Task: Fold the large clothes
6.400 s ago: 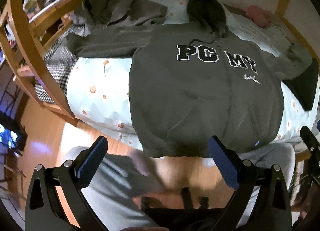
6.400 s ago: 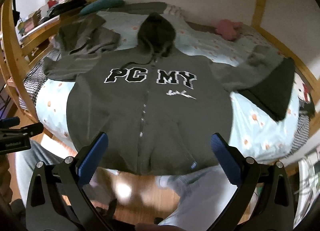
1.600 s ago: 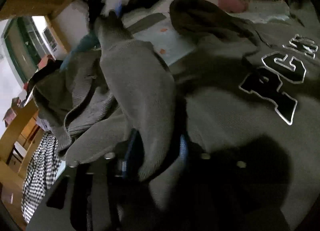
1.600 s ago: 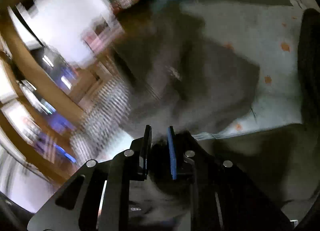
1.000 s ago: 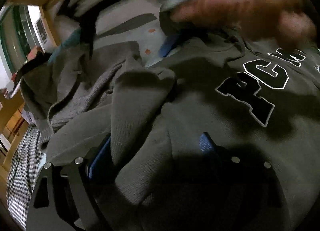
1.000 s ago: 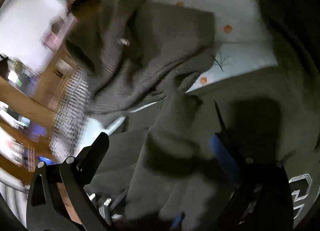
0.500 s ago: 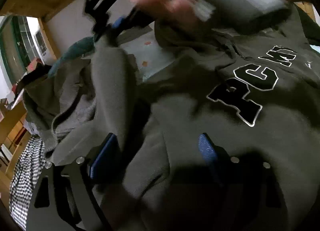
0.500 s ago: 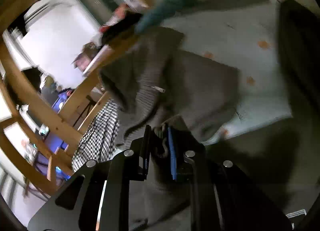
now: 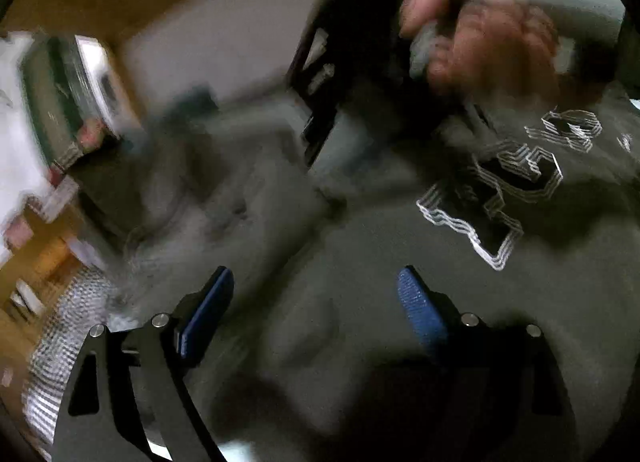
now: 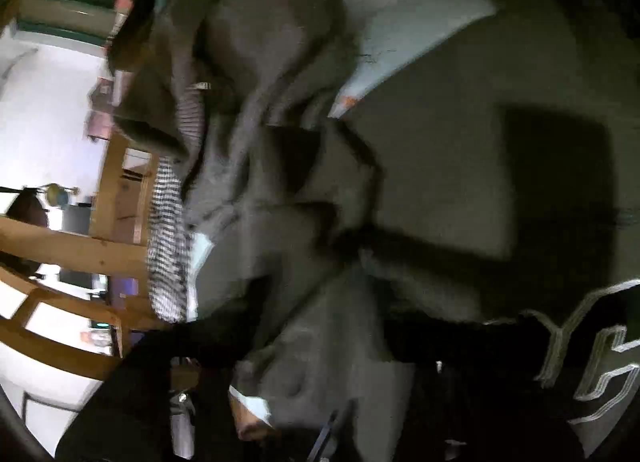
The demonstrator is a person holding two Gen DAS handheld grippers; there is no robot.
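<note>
Your left gripper (image 9: 312,302) fills the bottom of the left wrist frame, its blue pads (image 9: 416,302) spread wide apart with nothing pinched between them. Your right hand (image 9: 492,42) shows blurred in that frame's upper right, wrapped around the right gripper's (image 9: 332,90) dark body, whose jaws are opening.
</note>
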